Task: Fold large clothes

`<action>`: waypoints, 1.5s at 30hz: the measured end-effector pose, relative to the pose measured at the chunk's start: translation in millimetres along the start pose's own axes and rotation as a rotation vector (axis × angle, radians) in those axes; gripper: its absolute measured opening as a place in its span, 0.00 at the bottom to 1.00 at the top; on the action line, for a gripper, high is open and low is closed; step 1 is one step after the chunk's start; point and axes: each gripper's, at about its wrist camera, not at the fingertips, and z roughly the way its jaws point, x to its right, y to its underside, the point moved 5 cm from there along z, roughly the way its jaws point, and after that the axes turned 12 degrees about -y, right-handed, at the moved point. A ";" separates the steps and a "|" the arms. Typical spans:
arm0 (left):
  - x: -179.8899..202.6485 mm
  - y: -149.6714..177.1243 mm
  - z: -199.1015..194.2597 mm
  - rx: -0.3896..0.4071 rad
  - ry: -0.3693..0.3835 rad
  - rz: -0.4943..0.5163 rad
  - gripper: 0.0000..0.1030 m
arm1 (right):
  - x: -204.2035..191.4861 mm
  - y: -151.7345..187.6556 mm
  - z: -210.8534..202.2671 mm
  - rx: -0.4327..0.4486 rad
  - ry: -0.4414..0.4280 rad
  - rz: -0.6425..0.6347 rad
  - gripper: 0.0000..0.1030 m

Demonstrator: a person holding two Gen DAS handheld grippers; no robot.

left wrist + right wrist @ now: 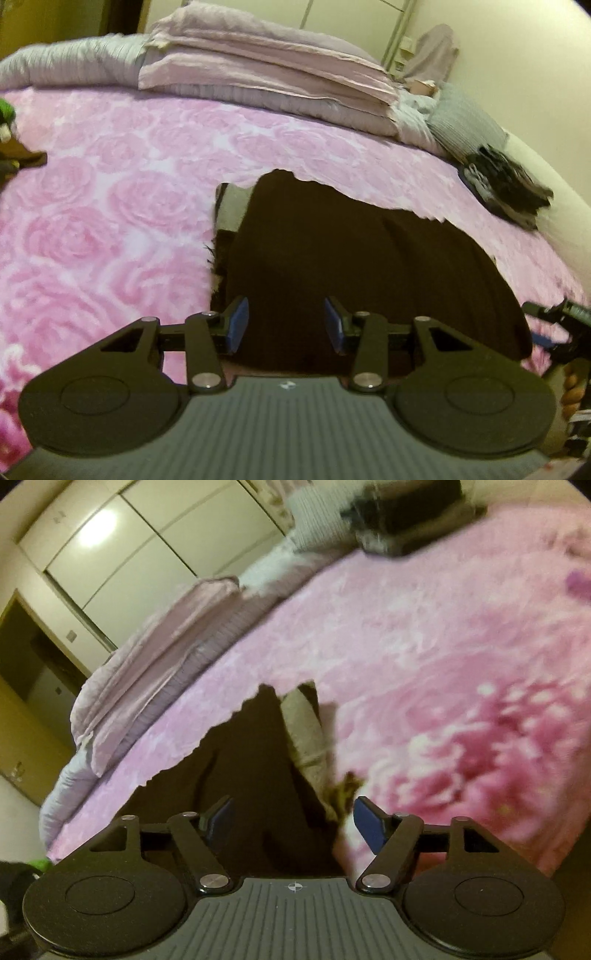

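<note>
A dark brown garment (369, 280) lies spread flat on the pink rose-patterned blanket (110, 206) of a bed. A beige lining (232, 206) shows at its far left corner. My left gripper (287, 325) hovers over the garment's near edge, its blue pads (239, 325) apart with no cloth pinched between them. In the right wrist view the same garment (240, 775) and its beige lining (306, 731) lie ahead of my right gripper (295, 821), which stands wide open above the cloth near its frayed side edge. The right gripper (557, 325) also shows at the left view's right border.
A stack of folded lilac bedding (266, 66) and a grey pillow (465, 125) lie along the bed's far side. A pile of dark folded clothes (506, 184) sits near the wall. Wardrobe doors (129, 554) stand beyond the bed. A hand (570, 391) shows low right.
</note>
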 end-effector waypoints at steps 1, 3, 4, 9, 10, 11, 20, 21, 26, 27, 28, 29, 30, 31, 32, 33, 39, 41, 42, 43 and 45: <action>-3.1 -2.2 3.7 -0.009 0.004 -0.018 0.38 | 6.8 -2.3 8.9 -0.017 -0.011 0.028 0.67; -11.4 -6.6 10.9 -0.027 0.020 -0.063 0.38 | 21.7 -7.2 22.0 -0.011 -0.041 0.105 0.67; -16.2 -8.5 13.5 -0.035 0.025 -0.082 0.38 | 26.0 -9.5 24.4 0.004 -0.078 0.135 0.67; -47.6 -13.5 24.1 -0.066 0.028 -0.163 0.38 | 35.6 -16.2 30.9 -0.024 -0.204 0.132 0.67; -55.0 -13.3 26.4 -0.075 0.029 -0.184 0.38 | 32.7 -14.7 31.2 -0.038 -0.217 0.108 0.65; -62.7 -12.7 28.9 -0.087 0.030 -0.207 0.38 | 30.8 -13.4 33.3 -0.056 -0.233 0.088 0.60; -103.3 -5.8 41.5 -0.151 0.043 -0.316 0.38 | 23.8 -18.0 43.8 -0.082 -0.133 0.160 0.17; -106.0 -5.0 42.0 -0.154 0.044 -0.318 0.38 | 13.2 -19.6 44.0 -0.094 -0.066 0.120 0.16; -117.8 -6.0 42.0 -0.156 0.050 -0.321 0.38 | -98.6 -17.4 66.5 -0.154 0.345 -0.396 0.16; -119.8 -6.6 41.5 -0.154 0.052 -0.321 0.38 | -125.6 -9.7 74.1 -0.150 0.394 -0.523 0.16; -122.6 -6.8 40.4 -0.152 0.051 -0.320 0.38 | -156.9 4.2 84.7 -0.151 0.439 -0.668 0.16; -126.1 -6.9 39.1 -0.148 0.049 -0.321 0.38 | -180.4 16.4 93.7 -0.156 0.450 -0.762 0.16; -129.4 -7.2 37.8 -0.145 0.051 -0.325 0.38 | -208.5 34.4 105.3 -0.170 0.441 -0.861 0.16; -133.6 -7.2 36.6 -0.145 0.053 -0.333 0.38 | -234.1 55.4 118.2 -0.183 0.437 -0.963 0.16; -138.3 -7.1 35.1 -0.145 0.055 -0.346 0.38 | -253.4 79.5 130.6 -0.192 0.444 -1.069 0.16; -142.5 -6.9 33.7 -0.144 0.055 -0.356 0.38 | -267.5 102.8 142.8 -0.201 0.447 -1.151 0.16; -162.9 1.3 23.0 -0.151 0.044 -0.391 0.38 | -267.3 239.4 199.8 -0.334 0.452 -1.390 0.25; -167.0 5.8 19.4 -0.153 0.045 -0.397 0.38 | -265.9 252.6 192.1 -0.280 0.474 -1.440 0.27; -168.6 8.0 18.4 -0.155 0.042 -0.400 0.38 | -268.5 255.3 183.8 -0.282 0.446 -1.433 0.28; -169.7 9.6 17.3 -0.161 0.038 -0.405 0.38 | -270.2 256.6 176.9 -0.287 0.415 -1.427 0.32; -166.0 8.9 12.5 -0.156 0.046 -0.403 0.38 | -277.5 255.0 152.7 -0.320 0.292 -1.384 0.33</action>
